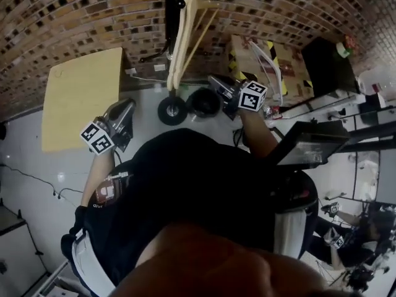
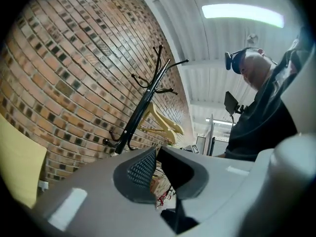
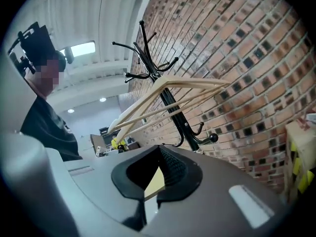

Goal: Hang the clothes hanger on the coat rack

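Open floor [image 1: 37, 166] before the coat rack [image 1: 174, 8]; sides crowded.
The rack stands close against the brick wall [image 1: 74, 17], hanger [image 1: 185, 42] jutting out; yellow board [image 1: 83, 98] left, seemingly cardboard boxes [image 1: 244, 57] right.

Right gripper [image 3: 159, 149] jaws closed tip to tip, nothing between them. Beyond them a black coat rack [image 3: 157, 75] stands by a brick wall [image 3: 237, 43]. Pale wooden hanger [image 3: 148, 105] hangs on it, crossing the pole, tilted. Person in dark top [image 3: 47, 125] at left. Ceiling light [image 3: 81, 48] on.
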`<state>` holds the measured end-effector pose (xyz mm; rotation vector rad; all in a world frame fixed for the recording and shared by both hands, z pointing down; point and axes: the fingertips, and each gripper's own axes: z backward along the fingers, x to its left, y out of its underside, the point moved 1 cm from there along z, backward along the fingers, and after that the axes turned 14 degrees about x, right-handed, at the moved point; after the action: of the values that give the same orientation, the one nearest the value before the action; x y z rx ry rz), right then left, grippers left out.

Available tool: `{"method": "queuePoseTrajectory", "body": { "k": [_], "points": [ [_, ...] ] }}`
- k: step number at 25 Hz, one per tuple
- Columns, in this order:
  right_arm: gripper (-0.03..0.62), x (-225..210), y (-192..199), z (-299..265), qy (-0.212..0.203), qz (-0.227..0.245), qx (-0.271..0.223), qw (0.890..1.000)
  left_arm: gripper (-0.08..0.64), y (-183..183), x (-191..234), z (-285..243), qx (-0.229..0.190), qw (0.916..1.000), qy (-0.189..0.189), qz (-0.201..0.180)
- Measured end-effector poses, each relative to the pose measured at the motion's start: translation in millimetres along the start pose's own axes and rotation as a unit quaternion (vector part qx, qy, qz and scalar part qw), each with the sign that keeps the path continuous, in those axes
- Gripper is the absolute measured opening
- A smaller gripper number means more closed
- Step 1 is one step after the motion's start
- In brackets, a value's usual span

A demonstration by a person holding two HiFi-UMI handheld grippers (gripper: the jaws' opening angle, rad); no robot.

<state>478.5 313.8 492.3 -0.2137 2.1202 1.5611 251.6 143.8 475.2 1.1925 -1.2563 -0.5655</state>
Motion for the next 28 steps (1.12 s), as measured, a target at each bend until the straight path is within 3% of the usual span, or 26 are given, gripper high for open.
{"method": "queuePoseTrajectory", "body": {
  "k": [5,12,28],
  "points": [
    [0.012,-9,12,41,0.032,-0.013,-0.018,0.999,0.032,-1,-11,-44,0.008,0.9998,0.017,0.004],
    [0.012,-30,31,83,0.089,0.000,0.022,0.996,0.031,16,-22,-98,0.025,0.9993,0.021,0.018],
    [0.012,-43,25,83,0.089,0.015,0.027,0.996,0.031,7,-17,-104,0.032,0.9994,0.006,0.013]
  ]
}}
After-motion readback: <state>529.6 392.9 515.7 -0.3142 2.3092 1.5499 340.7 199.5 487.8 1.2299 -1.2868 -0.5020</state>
